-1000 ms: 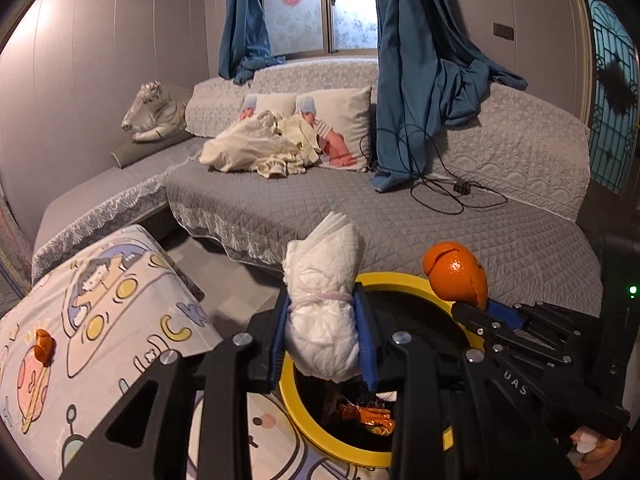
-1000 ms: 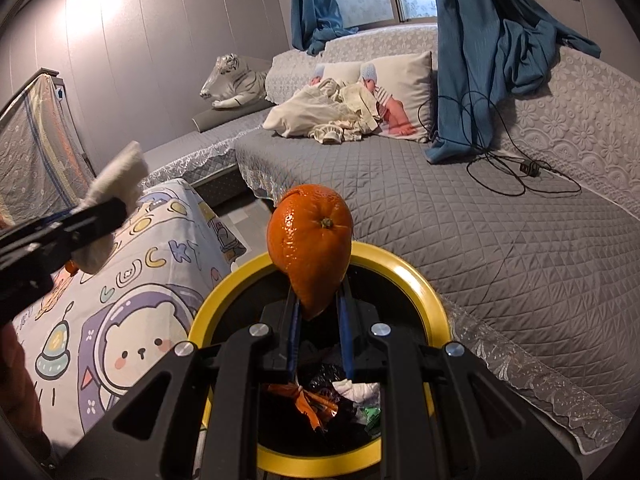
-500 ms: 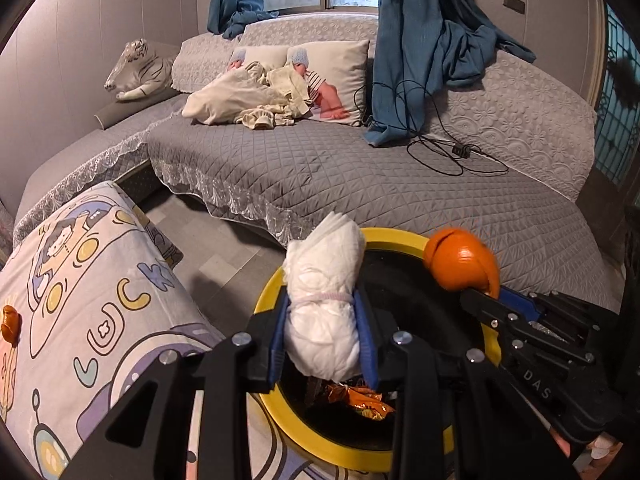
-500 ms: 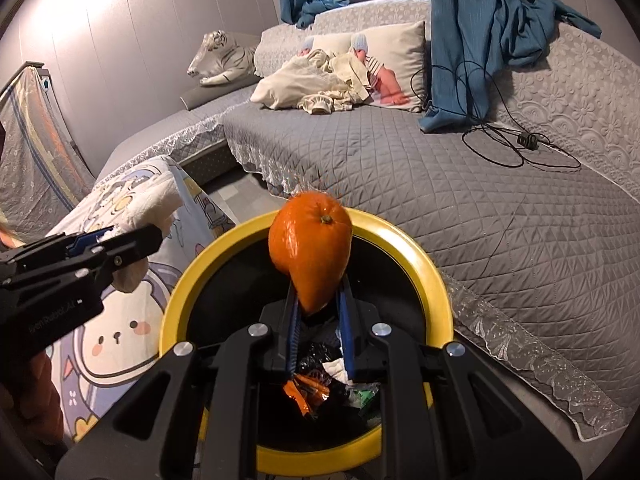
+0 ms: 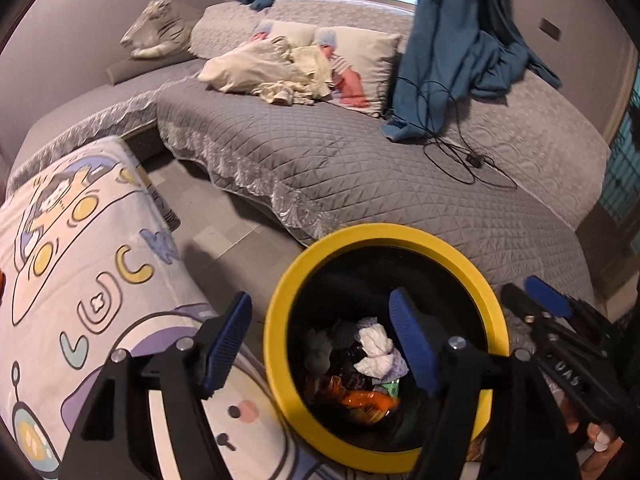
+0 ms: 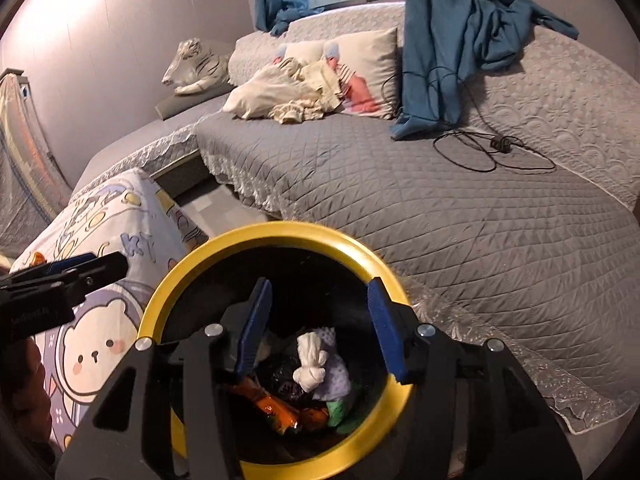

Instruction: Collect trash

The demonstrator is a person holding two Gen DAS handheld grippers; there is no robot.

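Note:
A black trash bin with a yellow rim point(image 5: 384, 233) point(image 6: 280, 230) stands right below both grippers. My left gripper point(image 5: 320, 338) hangs over the bin's left edge, its jaws opening with nothing between them. My right gripper point(image 6: 320, 332) is over the bin's mouth, its jaws also opening and empty. It shows at the right edge of the left wrist view point(image 5: 544, 304). The left gripper point(image 6: 76, 276) shows at the left of the right wrist view. In the bin lie a white tissue wad point(image 5: 374, 350) point(image 6: 312, 364), orange wrappers point(image 5: 364, 400) point(image 6: 276, 404) and other scraps.
A cartoon-print blanket point(image 5: 80, 264) point(image 6: 120, 216) covers the surface left of the bin, with a small orange scrap point(image 6: 38, 258) on it. A grey quilted sofa point(image 5: 360, 168) runs behind, with pillows, a plush tiger point(image 6: 196, 66), a blue curtain point(image 5: 452, 52) and a black cable point(image 6: 492, 148).
Both grippers went from shut to open. The white wad left the left jaws and the orange peel left the right jaws. Both grippers sank closer to the bin.

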